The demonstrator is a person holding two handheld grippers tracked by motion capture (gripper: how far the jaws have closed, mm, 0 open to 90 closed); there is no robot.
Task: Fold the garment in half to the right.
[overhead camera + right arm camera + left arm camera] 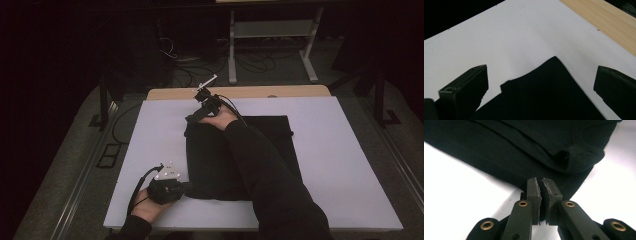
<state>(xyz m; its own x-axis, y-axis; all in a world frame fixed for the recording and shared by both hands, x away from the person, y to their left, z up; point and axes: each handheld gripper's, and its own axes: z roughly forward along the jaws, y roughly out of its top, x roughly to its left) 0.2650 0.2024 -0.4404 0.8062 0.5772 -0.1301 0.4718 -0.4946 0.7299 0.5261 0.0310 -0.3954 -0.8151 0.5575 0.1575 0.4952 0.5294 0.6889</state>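
Note:
A black cloth lies folded flat on the white board, left of the middle. My left gripper is at its near left corner; in the left gripper view the jaws are pressed together where the cloth's edge runs into them. A folded layer bulges just beyond the tips. My right gripper reaches across to the far left corner. In the right gripper view it stands wide open, with the cloth's corner lying between and below its jaws, untouched.
The white board rests on a wooden table whose bare strip shows along the far edge, also seen as a wooden strip. Beyond it stand a metal frame and floor cables. The board's right half is bare.

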